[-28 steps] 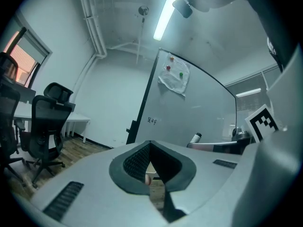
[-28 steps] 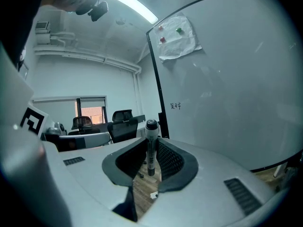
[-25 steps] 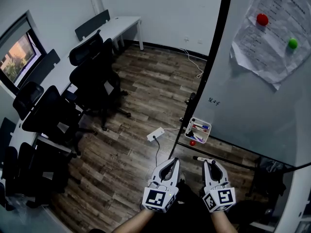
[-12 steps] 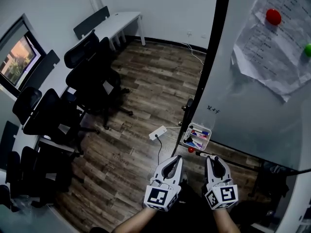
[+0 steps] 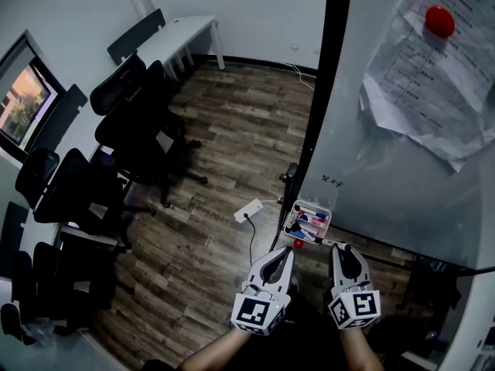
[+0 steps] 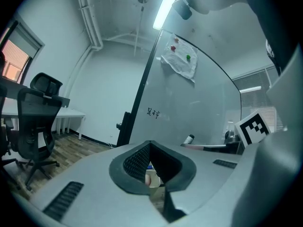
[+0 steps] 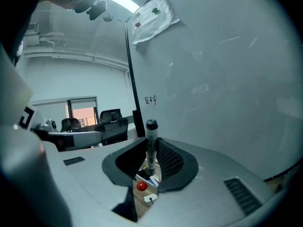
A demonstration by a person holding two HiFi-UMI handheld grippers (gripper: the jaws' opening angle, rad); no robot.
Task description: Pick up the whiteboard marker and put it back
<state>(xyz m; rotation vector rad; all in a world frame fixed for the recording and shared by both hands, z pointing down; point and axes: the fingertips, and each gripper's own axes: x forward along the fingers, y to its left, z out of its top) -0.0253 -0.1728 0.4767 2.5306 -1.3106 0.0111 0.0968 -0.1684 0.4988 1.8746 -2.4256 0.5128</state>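
1. Black-capped whiteboard marker (image 7: 151, 143) is pinched between the pads of the right gripper (image 5: 340, 247). In the right gripper view it stands upright, cap at 12 o'clock. In the head view it lies crosswise, poking out toward 9 o'clock.
2. Left gripper (image 5: 285, 252) has its jaws pressed together at the tips, with nothing between them.
3. Both grippers are side by side, pointing toward 12 o'clock at the foot of the whiteboard (image 5: 387, 176).
4. A white tray (image 5: 313, 205) holding more markers sits at 11 o'clock from the right gripper's tips, against the board's black edge.
5. A small red ball (image 5: 298, 243) lies at 6 o'clock from the tray, between the two grippers' tips.
6. Paper sheets (image 5: 433, 91) hang at the board's 1 o'clock corner.
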